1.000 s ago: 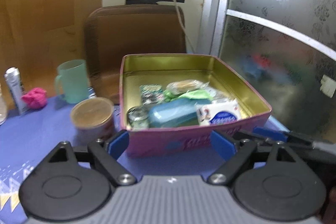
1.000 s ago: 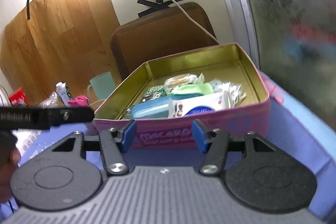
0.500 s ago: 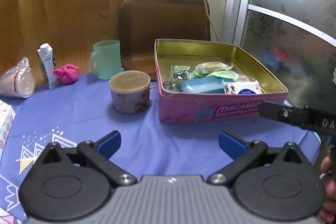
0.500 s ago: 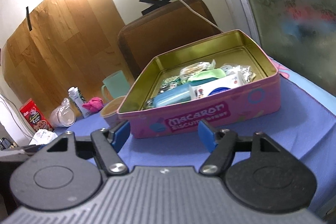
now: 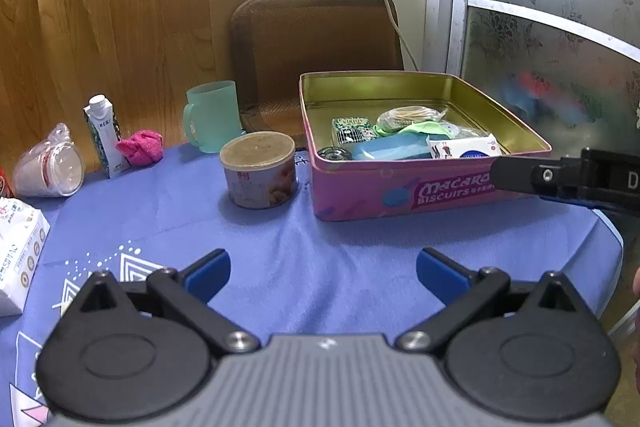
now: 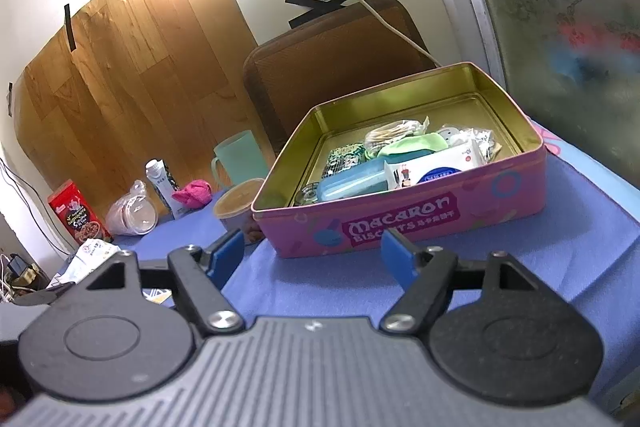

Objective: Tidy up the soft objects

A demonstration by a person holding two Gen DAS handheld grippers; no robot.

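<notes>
A pink biscuit tin (image 5: 360,195) (image 6: 520,183) stands open on the blue tablecloth. Inside it lie a blue case (image 5: 390,149) (image 6: 352,183), a white tissue pack (image 5: 464,149) (image 6: 436,167), a green soft item (image 5: 420,127) (image 6: 416,145) and small packets. A pink cloth (image 5: 141,146) (image 6: 193,191) lies far left by a milk carton. My left gripper (image 5: 323,273) hangs wide open over the bare cloth, short of the tin. My right gripper (image 6: 312,254) has nothing between its jaws, which are opening, just before the tin's front wall; its finger also shows at the right edge of the left wrist view.
A round can (image 5: 258,169) (image 6: 236,205) stands left of the tin, a green mug (image 5: 210,115) (image 6: 238,161) behind it. A milk carton (image 5: 105,135), bagged cups (image 5: 50,167), a white pack (image 5: 18,251) and a red box (image 6: 78,217) crowd the left. A brown chair back (image 5: 316,43) rises behind.
Both grippers have drawn back from the tin, so more of the table and the left-side clutter shows. Both sets of jaws stand wider than before.
</notes>
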